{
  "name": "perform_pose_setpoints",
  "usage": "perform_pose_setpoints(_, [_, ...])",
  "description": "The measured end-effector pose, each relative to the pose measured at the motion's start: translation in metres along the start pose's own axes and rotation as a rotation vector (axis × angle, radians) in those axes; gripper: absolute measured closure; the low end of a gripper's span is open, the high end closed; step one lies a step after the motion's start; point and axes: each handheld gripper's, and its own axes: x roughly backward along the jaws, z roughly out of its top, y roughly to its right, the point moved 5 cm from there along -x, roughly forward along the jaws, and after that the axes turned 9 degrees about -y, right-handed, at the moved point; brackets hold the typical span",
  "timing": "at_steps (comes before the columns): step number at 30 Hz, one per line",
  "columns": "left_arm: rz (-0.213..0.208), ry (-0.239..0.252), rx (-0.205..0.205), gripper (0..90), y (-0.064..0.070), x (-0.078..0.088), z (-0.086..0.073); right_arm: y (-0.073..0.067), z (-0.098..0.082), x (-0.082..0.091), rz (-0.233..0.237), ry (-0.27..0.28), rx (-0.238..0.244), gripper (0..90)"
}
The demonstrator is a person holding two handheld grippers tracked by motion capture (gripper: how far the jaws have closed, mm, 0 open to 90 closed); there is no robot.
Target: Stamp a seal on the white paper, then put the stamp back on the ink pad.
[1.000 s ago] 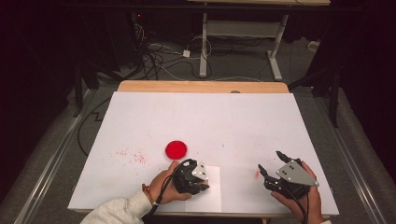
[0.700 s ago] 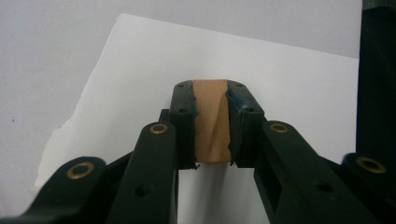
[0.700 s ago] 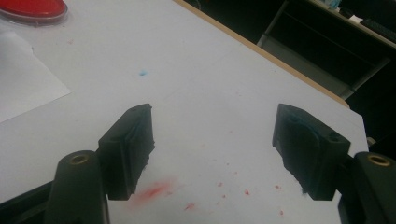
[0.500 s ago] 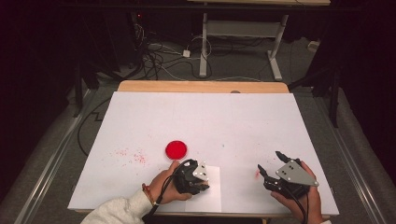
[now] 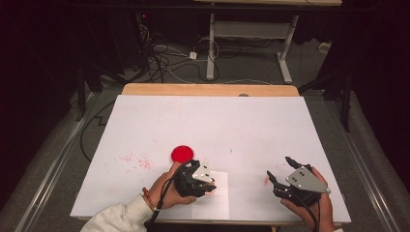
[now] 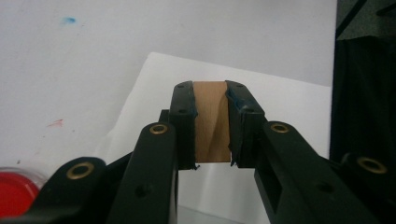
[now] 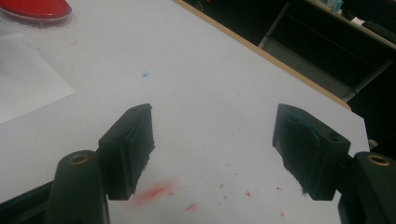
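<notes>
Left gripper view is showing the left gripper [image 6: 211, 126] clamping a small wooden block [image 6: 211, 122] over the white paper sheet [image 6: 280, 98]. It is looking stiff, light; flat sides are gripping well. At three o'clock, right gripper [image 5: 280, 170] is gaping empty.

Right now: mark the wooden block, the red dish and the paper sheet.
wooden block [image 6: 211, 122], left gripper view, middle of its front face between the jaws.
red dish [image 5: 183, 153], high view, centre of the disc.
paper sheet [image 5: 212, 207], high view, bare lower part.
</notes>
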Motion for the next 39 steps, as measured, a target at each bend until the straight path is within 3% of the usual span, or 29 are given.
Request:
perform_pose_setpoints(13, [-0.001,0.018,0.030,72.9,-0.009,0.005,-0.006,-0.001,0.003,-0.007,0.009,-0.007,0.005,29.5])
perform_pose_setpoints(25, [0.027,0.034,0.046,72.9,-0.016,0.012,-0.009,0.001,0.002,-0.004,0.000,-0.004,0.002,29.5])
perform_pose_setpoints(39, [0.071,0.052,0.096,73.0,-0.030,0.026,-0.016,-0.001,0.006,-0.007,0.007,0.009,0.005,29.6])
